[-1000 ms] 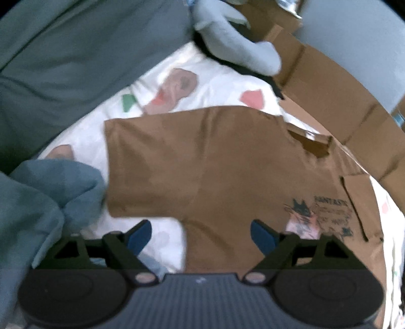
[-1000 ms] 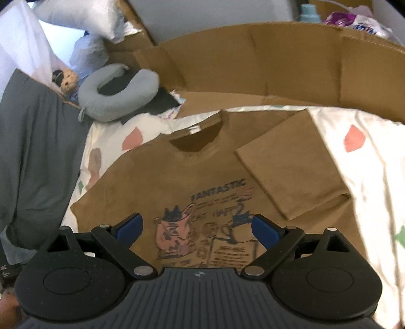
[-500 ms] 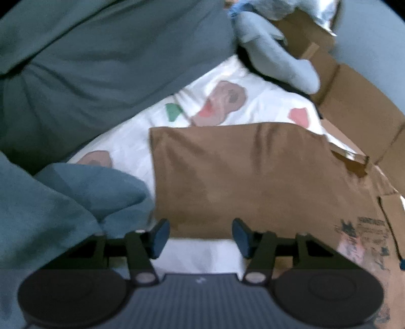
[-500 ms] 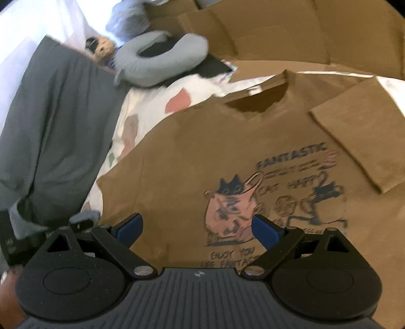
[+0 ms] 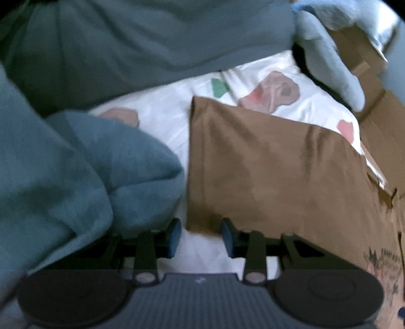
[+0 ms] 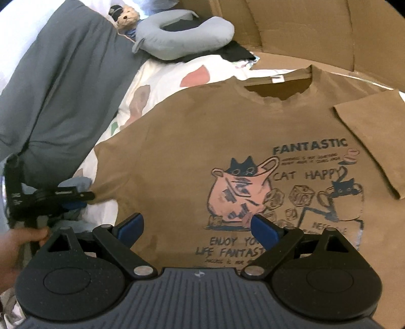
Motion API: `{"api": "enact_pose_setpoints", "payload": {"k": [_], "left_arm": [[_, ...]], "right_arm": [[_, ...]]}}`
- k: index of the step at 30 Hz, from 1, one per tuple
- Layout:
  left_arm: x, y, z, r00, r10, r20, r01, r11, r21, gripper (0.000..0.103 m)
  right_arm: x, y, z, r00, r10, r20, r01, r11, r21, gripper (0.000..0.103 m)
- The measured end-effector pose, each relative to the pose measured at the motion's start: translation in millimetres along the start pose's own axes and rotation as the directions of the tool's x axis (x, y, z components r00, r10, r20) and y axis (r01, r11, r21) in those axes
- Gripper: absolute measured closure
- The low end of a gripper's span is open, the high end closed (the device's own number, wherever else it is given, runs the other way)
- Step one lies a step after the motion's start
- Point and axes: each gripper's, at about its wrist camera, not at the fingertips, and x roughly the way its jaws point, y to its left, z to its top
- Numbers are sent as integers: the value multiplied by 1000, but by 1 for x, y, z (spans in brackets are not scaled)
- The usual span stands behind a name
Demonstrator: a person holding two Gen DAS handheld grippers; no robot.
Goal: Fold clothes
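A brown T-shirt with a cat print lies front up on a white patterned sheet. One sleeve is folded in over its chest. The other sleeve lies spread flat. My left gripper is at that sleeve's near corner, fingers narrowed but still apart, with the corner's edge lying between the pads. In the right wrist view the left gripper shows at the shirt's left edge, held by a hand. My right gripper hovers open over the shirt's lower front, holding nothing.
A teal cloth is bunched just left of the left gripper. A dark grey garment lies along the sheet's left side. A grey neck pillow and a small stuffed toy sit at the back. Cardboard walls ring the far side.
The left gripper has moved in to the spread sleeve's corner and its fingers have narrowed. The right gripper has swung left and closer over the print, still open.
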Motion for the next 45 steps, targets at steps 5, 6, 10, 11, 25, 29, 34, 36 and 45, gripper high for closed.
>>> {"api": "enact_pose_setpoints", "payload": {"k": [5,6,10,11,25,29,34,36,45], "left_arm": [[5,-2,-8,1000,14,27,-13,999,-34,59],[6,-3,-9,999,17,30,-16,999,-42,58],[8,-4,-13,998,32,58,-26,994,-105,56],[8,-5,-14,997,38,70,-29,991,-128,56],[0,-10,-30,982,89,168,-51,975,-218,86],[-9,-3,-25,985,30,169,10,974,-226,95],[-24,-8,-13,979,-34,199,73,979,-193,96],[-29,-11,-8,977,-55,208,93,979,-179,96],[-45,-25,7,963,-126,238,161,977,-138,96]], "right_arm": [[5,3,-6,1000,9,-9,-9,1000,3,9],[6,3,-7,1000,11,-11,-11,1000,4,9],[8,-1,-11,1000,11,-18,-10,999,36,9],[8,-2,-12,1000,11,-20,-11,999,44,9],[14,1,-19,998,45,-33,-43,996,72,9],[17,2,-15,997,67,-25,-66,995,72,9],[30,9,-5,992,124,-33,-123,992,25,19],[36,13,-1,990,137,-40,-137,991,0,39],[66,30,9,976,205,-74,-204,979,11,79]]}}
